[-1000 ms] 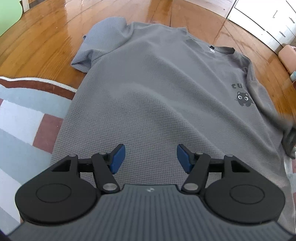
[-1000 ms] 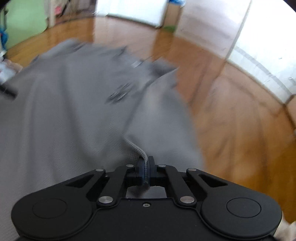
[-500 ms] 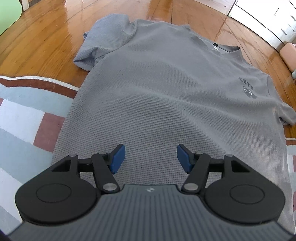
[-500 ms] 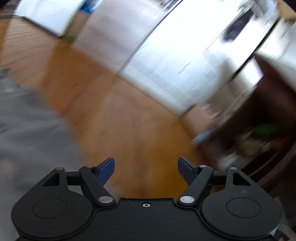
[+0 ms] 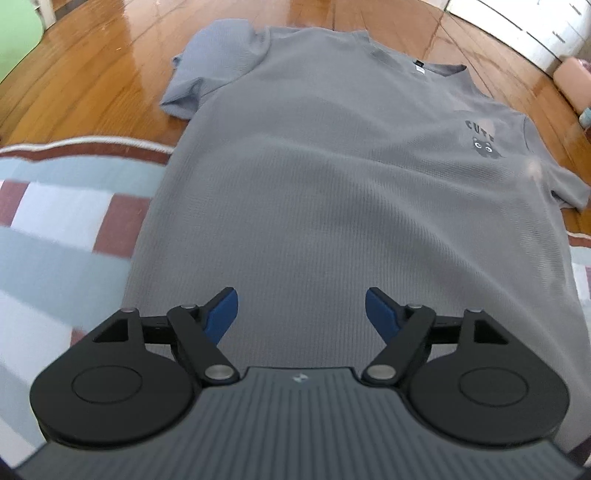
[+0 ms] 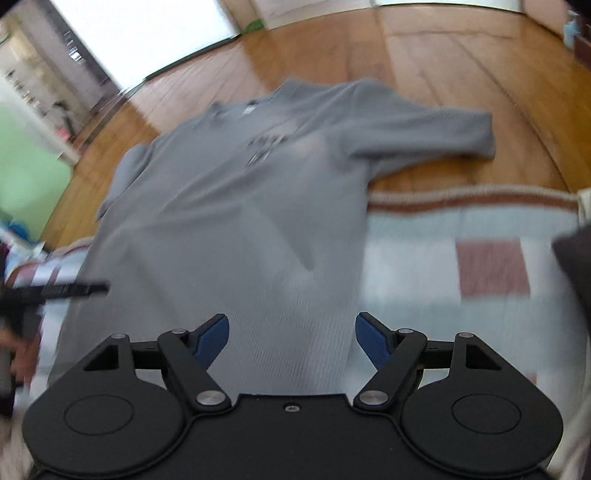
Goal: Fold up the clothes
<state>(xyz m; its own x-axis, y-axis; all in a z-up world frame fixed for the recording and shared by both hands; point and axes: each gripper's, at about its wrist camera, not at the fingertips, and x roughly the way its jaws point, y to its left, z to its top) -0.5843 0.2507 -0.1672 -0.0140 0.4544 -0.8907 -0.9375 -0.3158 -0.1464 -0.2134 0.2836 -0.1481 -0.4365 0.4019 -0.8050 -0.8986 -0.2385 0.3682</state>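
A grey waffle-knit T-shirt (image 5: 332, 177) lies spread flat, front up, half on the wood floor and half on a rug, with a small cat print (image 5: 482, 142) on its chest. My left gripper (image 5: 301, 312) hovers over the shirt's lower part; its jaws are opening and nothing is between the blue pads. In the right wrist view the same T-shirt (image 6: 240, 206) is seen blurred, its right sleeve (image 6: 443, 133) stretched out on the floor. My right gripper (image 6: 291, 334) stands open above the shirt's lower right edge, holding nothing.
A checked rug (image 5: 62, 221) of pale blue, white and brown lies under the shirt's lower half; the rug (image 6: 461, 258) also shows on the right. Glossy wood floor (image 5: 92, 74) surrounds it. White cabinets (image 5: 524, 26) stand far right. The other gripper's dark tip (image 6: 55, 290) and a hand appear at left.
My right gripper let go of the shirt's edge, opened wide and swung round over the lower hem. The shirt settled flat. My left gripper widened its jaws and shifted slightly.
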